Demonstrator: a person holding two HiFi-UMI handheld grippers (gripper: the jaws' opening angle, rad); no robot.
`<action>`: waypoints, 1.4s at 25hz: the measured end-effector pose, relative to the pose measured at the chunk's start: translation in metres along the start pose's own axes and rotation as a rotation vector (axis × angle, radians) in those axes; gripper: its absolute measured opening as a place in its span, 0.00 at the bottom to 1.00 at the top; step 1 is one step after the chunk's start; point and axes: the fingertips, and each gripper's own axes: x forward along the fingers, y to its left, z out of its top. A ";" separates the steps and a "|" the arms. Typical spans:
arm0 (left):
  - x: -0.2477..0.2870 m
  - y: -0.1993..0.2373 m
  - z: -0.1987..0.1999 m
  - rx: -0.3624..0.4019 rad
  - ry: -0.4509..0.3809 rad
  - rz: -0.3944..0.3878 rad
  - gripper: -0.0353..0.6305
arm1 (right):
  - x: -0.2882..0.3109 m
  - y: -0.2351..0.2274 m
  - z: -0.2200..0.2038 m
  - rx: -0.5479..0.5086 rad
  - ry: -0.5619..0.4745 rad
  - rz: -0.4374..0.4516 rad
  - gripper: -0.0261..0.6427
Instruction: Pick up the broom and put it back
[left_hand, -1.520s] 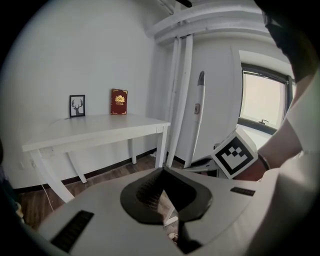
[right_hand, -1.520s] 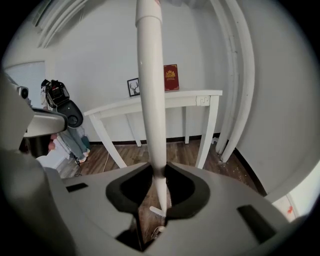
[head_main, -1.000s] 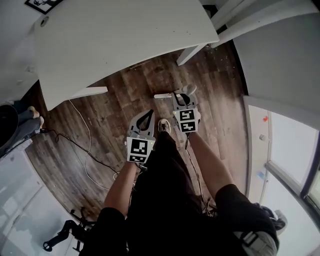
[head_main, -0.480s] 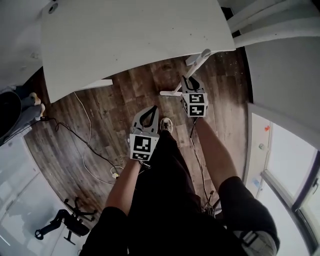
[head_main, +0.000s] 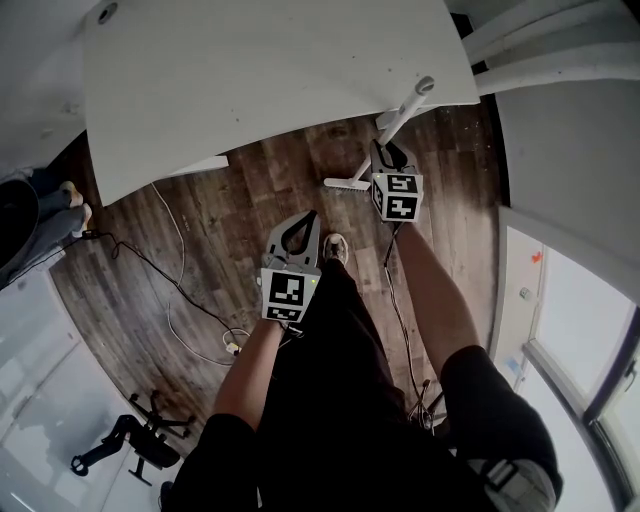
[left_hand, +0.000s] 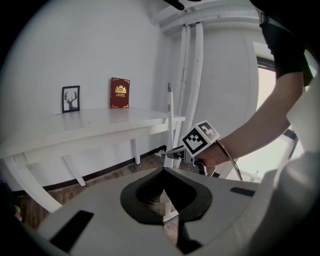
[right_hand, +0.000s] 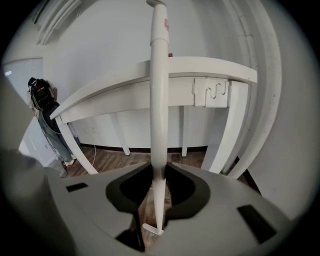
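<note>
The white broom stands nearly upright; its long handle (right_hand: 159, 100) runs up between the jaws of my right gripper (right_hand: 158, 169), which is shut on it low down. The flat broom head (right_hand: 152, 230) sits near the wooden floor. In the head view the handle (head_main: 405, 107) leans against the table's corner, the head (head_main: 346, 183) lies below it, and the right gripper (head_main: 386, 151) is beside the table leg. My left gripper (head_main: 308, 217) hangs lower left, shut with nothing in it. The left gripper view shows the broom handle (left_hand: 170, 117) ahead of those jaws (left_hand: 165, 169).
A white table (head_main: 250, 80) fills the top of the head view, with a double hook (right_hand: 212, 91) under its edge. White pipes (left_hand: 192, 75) run up the wall corner. Cables (head_main: 170, 290) trail on the floor at left. My shoe (head_main: 334, 247) sits between the grippers.
My right gripper has carried the broom up and to the right, toward the table's corner and the wall. The left gripper has stayed about where it was.
</note>
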 end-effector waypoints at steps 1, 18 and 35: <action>0.000 0.000 0.000 0.002 0.002 -0.001 0.05 | 0.001 -0.002 0.001 0.001 -0.001 -0.002 0.19; 0.020 -0.003 0.005 0.007 0.028 -0.009 0.05 | 0.011 -0.015 0.005 -0.051 -0.005 -0.003 0.25; 0.002 -0.004 0.028 -0.021 0.039 -0.047 0.05 | -0.089 -0.008 -0.016 0.081 0.012 -0.127 0.29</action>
